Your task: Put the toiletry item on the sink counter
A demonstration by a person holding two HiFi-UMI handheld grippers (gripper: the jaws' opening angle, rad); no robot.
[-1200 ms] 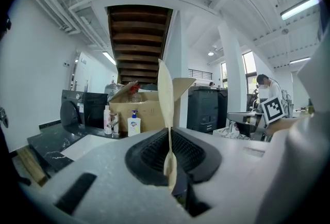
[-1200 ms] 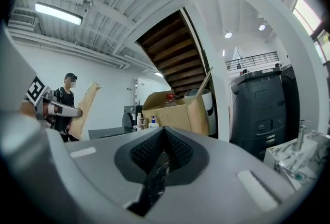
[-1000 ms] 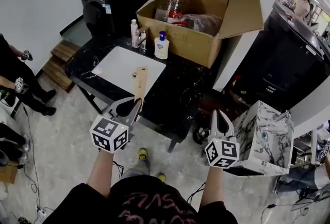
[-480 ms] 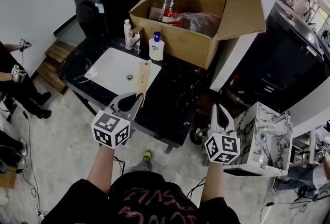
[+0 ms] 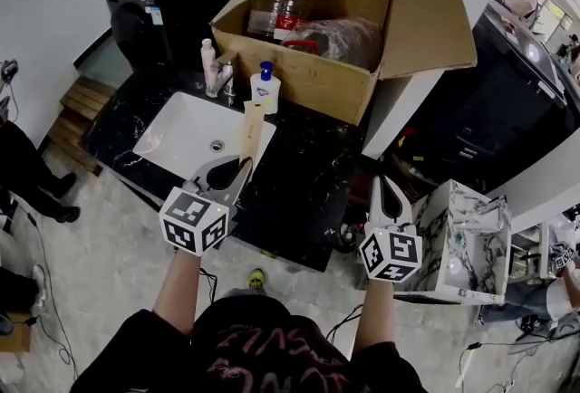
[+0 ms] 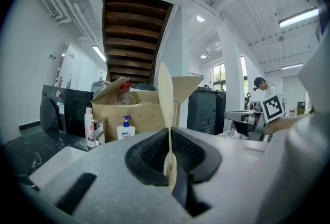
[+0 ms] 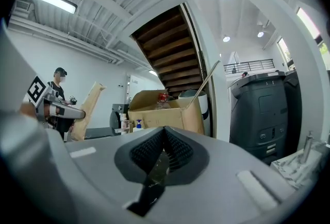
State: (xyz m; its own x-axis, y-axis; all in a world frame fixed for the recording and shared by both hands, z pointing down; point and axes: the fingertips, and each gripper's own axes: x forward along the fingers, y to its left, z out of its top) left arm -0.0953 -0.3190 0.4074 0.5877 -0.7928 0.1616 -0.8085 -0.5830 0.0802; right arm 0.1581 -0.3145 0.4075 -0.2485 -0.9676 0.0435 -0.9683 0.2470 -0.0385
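Count, head view.
- Grippers: 2, left gripper (image 5: 237, 172) and right gripper (image 5: 388, 185), lower half.
- Cardboard box (image 5: 308, 74): 1, upper centre.
- Sink basin (image 5: 177, 142): 1.
- Faucet (image 5: 223, 74): 1.
- Pump bottle (image 5: 265, 87): 1.
- Small white bottle (image 5: 209, 65): 1.
- Flat tan packet (image 5: 251, 124): 1.

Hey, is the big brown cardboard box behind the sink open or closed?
Open: the brown cardboard box has its flaps folded outward, and clear plastic bottles show inside.

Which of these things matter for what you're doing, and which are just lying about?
For the job: flat tan item clamped in the left gripper; sink counter.
Lying about: cardboard box; pump bottle; marbled box.
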